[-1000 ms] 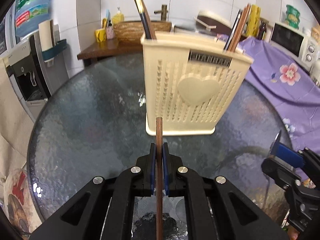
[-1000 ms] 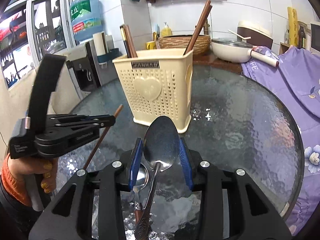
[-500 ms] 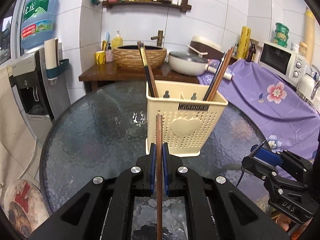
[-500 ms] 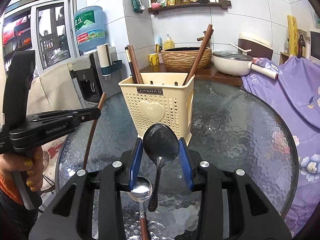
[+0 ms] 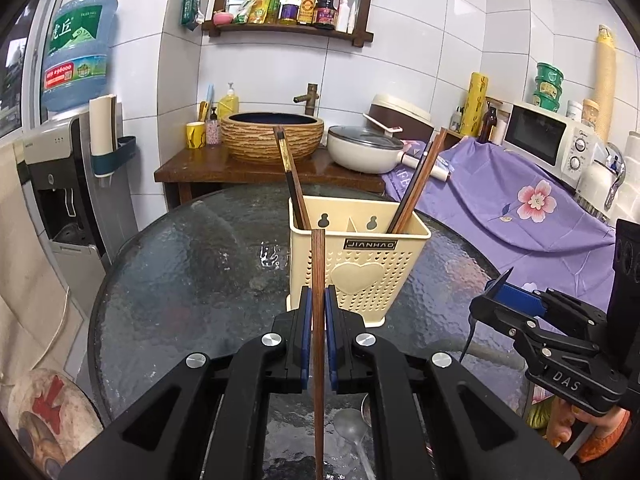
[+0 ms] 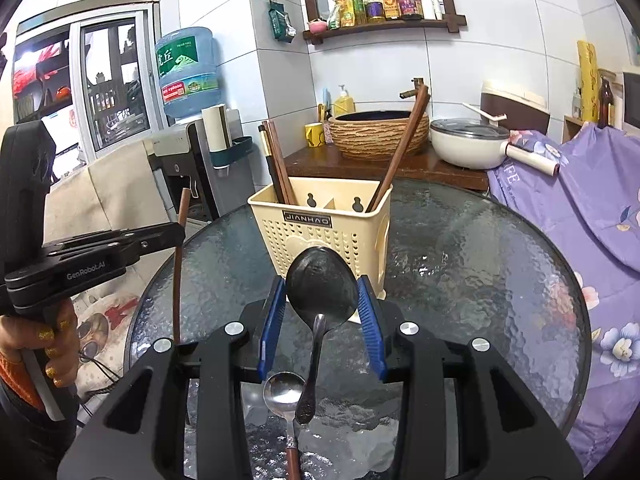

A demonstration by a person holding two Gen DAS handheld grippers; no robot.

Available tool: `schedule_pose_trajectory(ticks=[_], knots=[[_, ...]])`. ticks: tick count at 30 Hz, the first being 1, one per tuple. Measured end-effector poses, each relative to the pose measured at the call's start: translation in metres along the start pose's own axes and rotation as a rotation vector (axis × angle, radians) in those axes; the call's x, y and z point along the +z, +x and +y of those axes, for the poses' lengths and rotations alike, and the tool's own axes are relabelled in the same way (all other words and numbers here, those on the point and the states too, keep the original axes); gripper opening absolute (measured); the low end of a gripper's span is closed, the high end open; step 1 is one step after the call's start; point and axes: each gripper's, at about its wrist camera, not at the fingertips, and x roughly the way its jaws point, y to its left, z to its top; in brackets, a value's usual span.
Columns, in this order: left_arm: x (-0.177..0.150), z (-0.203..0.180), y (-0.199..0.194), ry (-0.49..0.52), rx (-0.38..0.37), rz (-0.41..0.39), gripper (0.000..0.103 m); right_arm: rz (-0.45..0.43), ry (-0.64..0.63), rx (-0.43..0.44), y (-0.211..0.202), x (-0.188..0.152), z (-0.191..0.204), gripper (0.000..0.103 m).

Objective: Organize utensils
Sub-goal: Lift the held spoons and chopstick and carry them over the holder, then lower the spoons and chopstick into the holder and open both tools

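A cream perforated utensil holder (image 5: 360,268) stands on the round glass table (image 5: 192,280), with dark chopsticks (image 5: 290,176) in its left part and brown ones (image 5: 416,184) in its right. My left gripper (image 5: 316,304) is shut on a brown chopstick (image 5: 318,320), held upright in front of the holder. My right gripper (image 6: 322,292) is shut on a steel spoon (image 6: 322,292), bowl up, just before the holder (image 6: 320,232). A small spoon (image 6: 284,392) with a brown handle lies on the table under it.
A wooden side table with a woven basin (image 5: 276,136) and a white pan (image 5: 364,152) stands behind. A purple flowered cloth (image 5: 520,208) covers the counter at right, a water dispenser (image 5: 64,184) stands at left.
Both grippers have lifted and drawn back from the holder with their utensils; the holder looks smaller and its open top now shows.
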Motion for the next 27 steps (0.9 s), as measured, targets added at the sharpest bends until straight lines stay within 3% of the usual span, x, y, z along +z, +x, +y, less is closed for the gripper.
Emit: schedule_pose_trajectory(ticks=[16, 27], knots=[[0.032, -0.011, -0.032, 0.062, -0.038, -0.084, 0.006, -0.030, -0.039, 0.023, -0.010, 0.035, 0.007, 0.037], [0.113, -0.027, -0.053, 0.101, -0.068, -0.186, 0.006, -0.111, -0.043, 0.042, -0.016, 0.102, 0.006, 0.037]])
